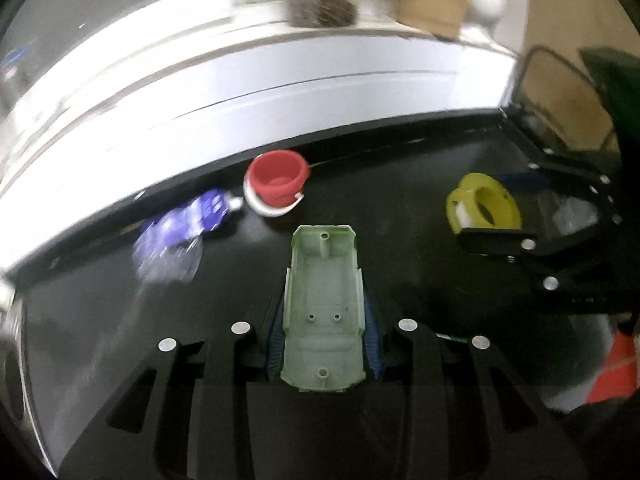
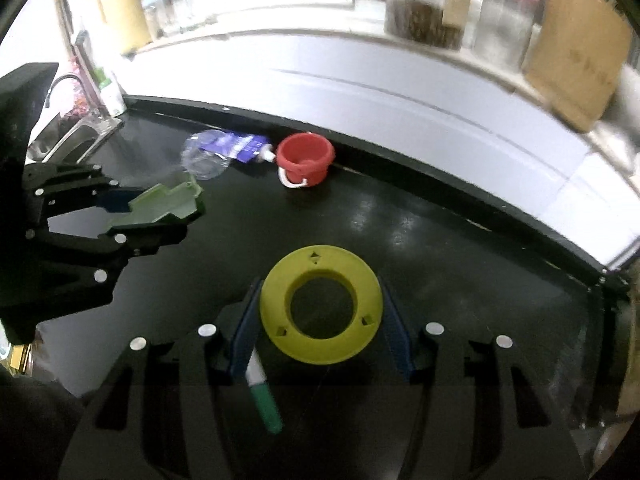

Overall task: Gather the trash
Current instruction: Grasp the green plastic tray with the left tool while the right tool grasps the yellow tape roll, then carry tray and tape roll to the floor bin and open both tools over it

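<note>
My left gripper (image 1: 324,312) is shut on a pale green plastic shell (image 1: 320,280), its blue pads (image 1: 370,332) pressing both long sides, and it is lifted above the black counter (image 1: 400,184). My right gripper (image 2: 320,312) is shut on a yellow plastic ring (image 2: 276,308), held flat between the pads. In the right wrist view the left gripper (image 2: 132,216) with the green shell (image 2: 164,204) is at the left. In the left wrist view the right gripper (image 1: 492,224) with the yellow ring (image 1: 464,204) is at the right. A crushed clear bottle (image 2: 216,152) with a blue label lies at the counter's back.
A small red bucket (image 2: 306,156) with a white handle stands beside the bottle near the white wall. A green and white marker (image 2: 262,392) shows below my right gripper's left finger. A sink (image 2: 68,136) with a tap is at the far left. Jars and cardboard line the ledge behind.
</note>
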